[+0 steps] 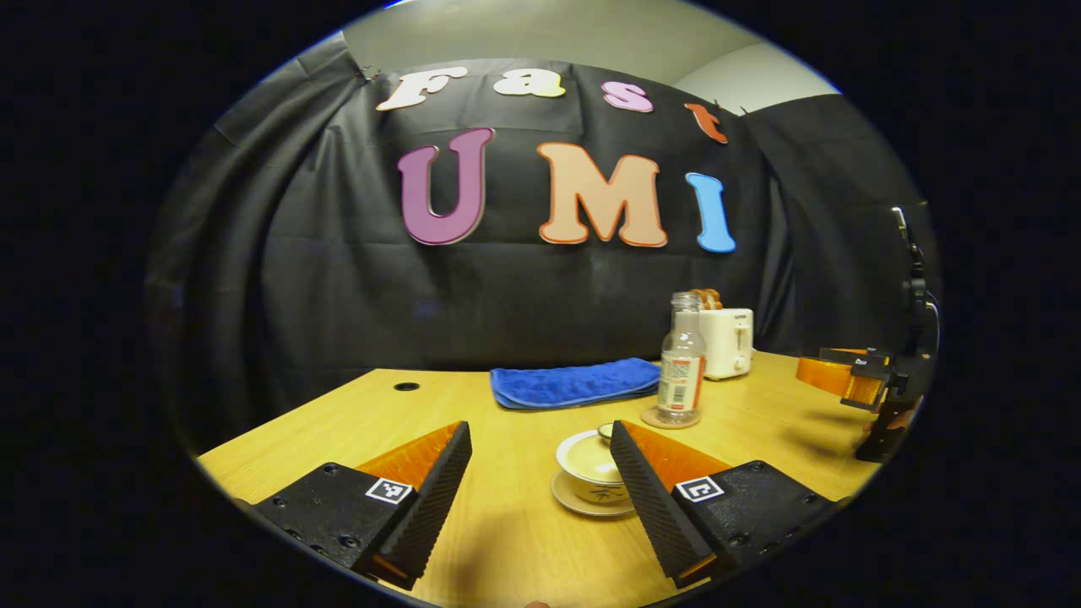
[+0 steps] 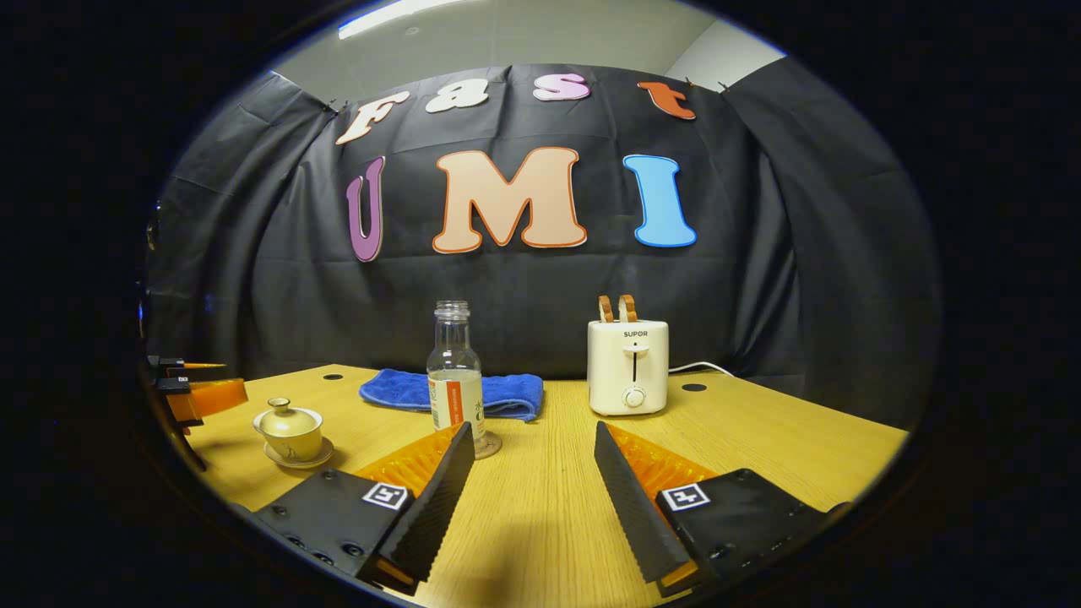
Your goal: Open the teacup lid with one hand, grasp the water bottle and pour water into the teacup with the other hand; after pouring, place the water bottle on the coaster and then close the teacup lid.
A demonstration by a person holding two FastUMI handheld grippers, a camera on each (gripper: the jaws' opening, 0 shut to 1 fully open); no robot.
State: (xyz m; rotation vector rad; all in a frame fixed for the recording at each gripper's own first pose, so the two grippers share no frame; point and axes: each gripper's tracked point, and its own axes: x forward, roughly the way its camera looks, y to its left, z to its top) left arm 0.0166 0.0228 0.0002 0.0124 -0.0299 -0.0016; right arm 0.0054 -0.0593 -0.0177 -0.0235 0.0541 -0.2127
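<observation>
A pale lidded teacup sits on its saucer, just ahead of my left gripper, whose right finger hides part of it. That gripper is open and holds nothing. The lid with its knob rests on the teacup. A clear uncapped water bottle stands upright on a round coaster behind the cup. My right gripper is open and empty, with the bottle on the coaster just beyond its left finger.
A folded blue towel lies at the back of the wooden table. A white toaster with bread in it stands back right. The right gripper hovers at the table's right side; the left gripper at its left.
</observation>
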